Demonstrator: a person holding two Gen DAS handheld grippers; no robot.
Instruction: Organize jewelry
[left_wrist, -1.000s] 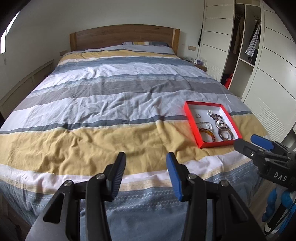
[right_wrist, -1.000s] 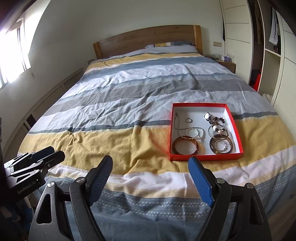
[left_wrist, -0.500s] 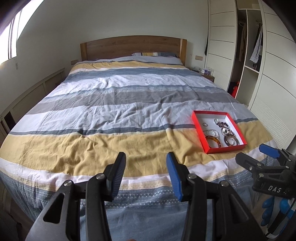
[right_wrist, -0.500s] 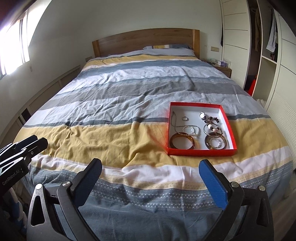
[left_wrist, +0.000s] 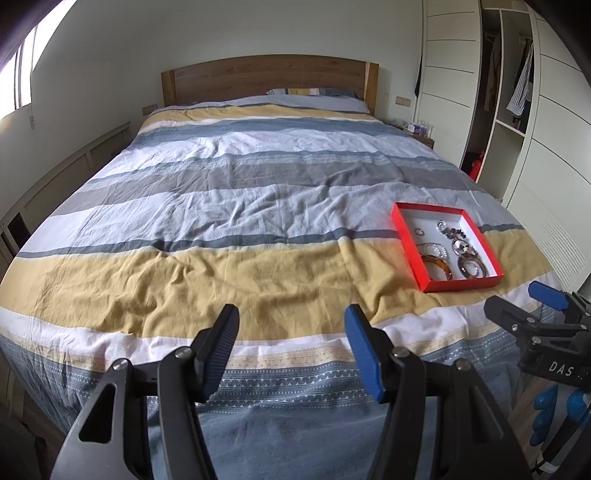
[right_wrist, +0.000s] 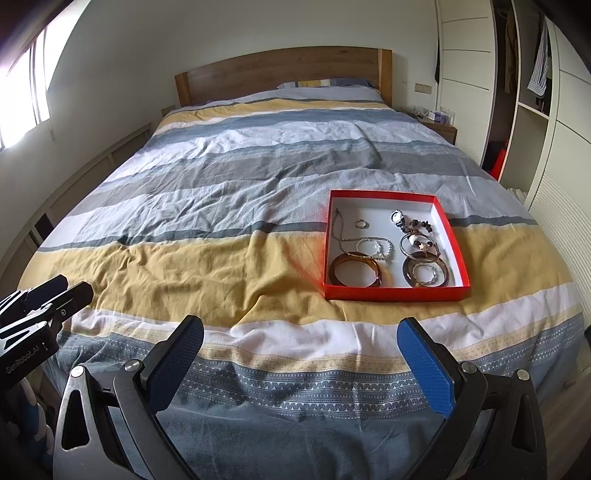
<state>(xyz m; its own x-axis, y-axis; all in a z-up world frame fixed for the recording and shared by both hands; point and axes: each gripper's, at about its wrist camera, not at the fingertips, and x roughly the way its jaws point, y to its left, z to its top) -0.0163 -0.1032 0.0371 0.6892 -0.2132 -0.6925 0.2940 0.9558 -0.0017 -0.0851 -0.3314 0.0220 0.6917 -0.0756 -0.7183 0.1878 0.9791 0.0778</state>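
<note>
A red tray (right_wrist: 391, 294) with a white inside lies on the striped bedspread near the foot of the bed; it also shows in the left wrist view (left_wrist: 463, 285). In it lie an amber bangle (right_wrist: 355, 274), a dark bangle (right_wrist: 425, 274), a beaded bracelet (right_wrist: 373, 246), a ring (right_wrist: 361, 223), a chain (right_wrist: 338, 229) and a watch (right_wrist: 398, 216). My left gripper (left_wrist: 290, 326) is open and empty over the foot of the bed, left of the tray. My right gripper (right_wrist: 301, 341) is wide open and empty, just short of the tray.
The bed (left_wrist: 236, 206) has a wooden headboard (left_wrist: 269, 77) and fills most of both views. White wardrobes with an open shelf section (left_wrist: 509, 110) stand along the right. A bedside table (right_wrist: 439, 127) sits at the far right.
Both grippers have drawn back from the bed and risen, so the tray looks farther off. The right gripper's jaws have opened wider. Nothing in the tray has moved.
</note>
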